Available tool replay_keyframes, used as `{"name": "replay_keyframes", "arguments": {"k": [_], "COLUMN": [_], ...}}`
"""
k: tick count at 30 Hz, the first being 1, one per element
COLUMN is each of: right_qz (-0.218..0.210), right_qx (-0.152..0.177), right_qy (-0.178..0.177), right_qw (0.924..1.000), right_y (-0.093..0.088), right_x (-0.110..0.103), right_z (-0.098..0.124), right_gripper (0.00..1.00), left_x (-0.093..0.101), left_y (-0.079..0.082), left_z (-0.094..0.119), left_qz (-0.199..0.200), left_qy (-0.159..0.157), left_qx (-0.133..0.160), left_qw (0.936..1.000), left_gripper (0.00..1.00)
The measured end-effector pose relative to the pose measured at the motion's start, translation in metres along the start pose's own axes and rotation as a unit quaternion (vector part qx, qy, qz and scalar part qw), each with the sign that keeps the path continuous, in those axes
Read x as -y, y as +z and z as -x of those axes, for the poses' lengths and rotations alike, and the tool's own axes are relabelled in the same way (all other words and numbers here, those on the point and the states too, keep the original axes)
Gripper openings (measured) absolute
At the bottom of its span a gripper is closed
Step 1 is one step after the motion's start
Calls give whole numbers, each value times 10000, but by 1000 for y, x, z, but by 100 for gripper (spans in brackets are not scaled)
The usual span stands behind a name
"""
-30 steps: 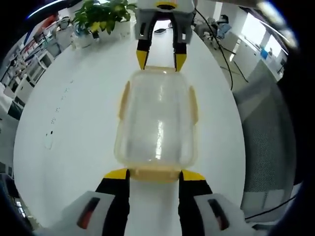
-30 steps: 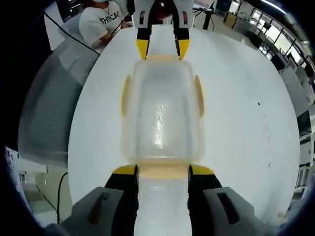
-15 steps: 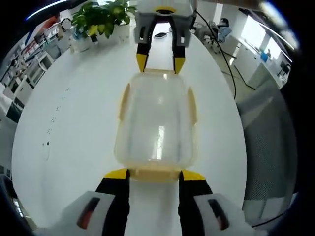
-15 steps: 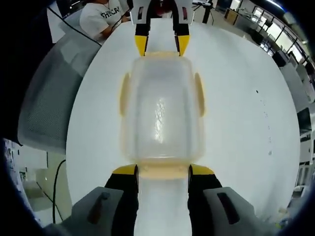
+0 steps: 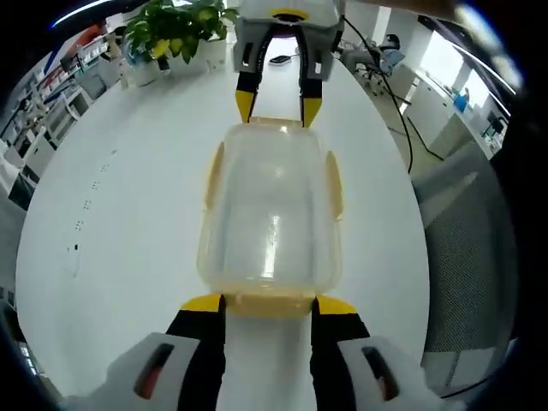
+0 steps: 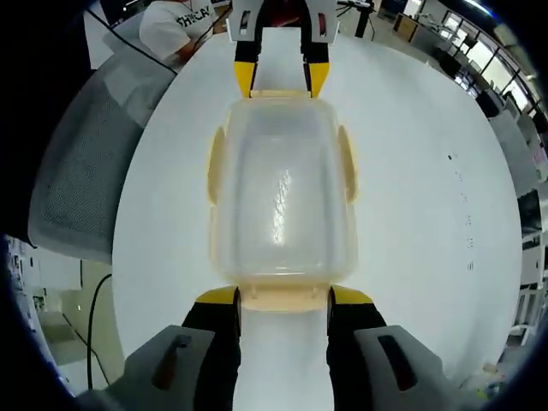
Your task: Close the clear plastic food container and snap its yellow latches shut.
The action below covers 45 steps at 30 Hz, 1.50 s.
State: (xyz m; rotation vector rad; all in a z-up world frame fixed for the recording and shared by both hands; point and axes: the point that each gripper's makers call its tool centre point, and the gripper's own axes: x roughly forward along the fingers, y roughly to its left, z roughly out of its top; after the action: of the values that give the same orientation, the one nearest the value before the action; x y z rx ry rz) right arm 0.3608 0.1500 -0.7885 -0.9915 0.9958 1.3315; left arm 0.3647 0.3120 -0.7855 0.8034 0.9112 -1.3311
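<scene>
No legible writing on clear container (image 5: 270,214), yellow latches (image 6: 278,298).

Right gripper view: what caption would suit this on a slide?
Two yellow-tipped tools, right tool and left tool, at opposite ends of a clear plastic food container with yellow latches on a white table.

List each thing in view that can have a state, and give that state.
Container: lid on, upright on the table.
Side latches: folded down against the walls.
End latch: between the left hand-held gripper tips.
Far end latch: between those same tips, seen from the right hand-held gripper.
Both hand-held grippers: open.
</scene>
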Motion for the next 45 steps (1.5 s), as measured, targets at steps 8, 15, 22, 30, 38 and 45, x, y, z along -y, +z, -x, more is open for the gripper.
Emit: {"name": "replay_keyframes", "arguments": {"k": [8,15,22,30,38,45], "right_qz": [6,98,125,-273,-1875,-3000], "right_qx": [66,166,83,268,1114,1686], "right_qy": [32,26,-60,-42,-75,-366], "right_qw": [10000,9998,9999,9993,9759,9382], "right_y": [-1,0,-3,-3,5,10], "right_x": [-1,-3,-2,-6,-3,8], "right_z": [-1,2,4,10,24,30], "right_gripper": [36,38,47,41,41,40], "left_x": [1,1,4,9,10,5], "left_y": [0,1,2,4,6,7], "left_z": [-2,0,0,9,22,24], "left_qz": [-44,-86,-15,233,1483,3252], "left_qy": [-28,22,-63,-87,-56,-41], "left_qx": [-17,43,37,144,585,1148], "left_qw": [10000,10000,10000,9996,9872,9386], "left_gripper": [35,36,45,39,36,36]}}
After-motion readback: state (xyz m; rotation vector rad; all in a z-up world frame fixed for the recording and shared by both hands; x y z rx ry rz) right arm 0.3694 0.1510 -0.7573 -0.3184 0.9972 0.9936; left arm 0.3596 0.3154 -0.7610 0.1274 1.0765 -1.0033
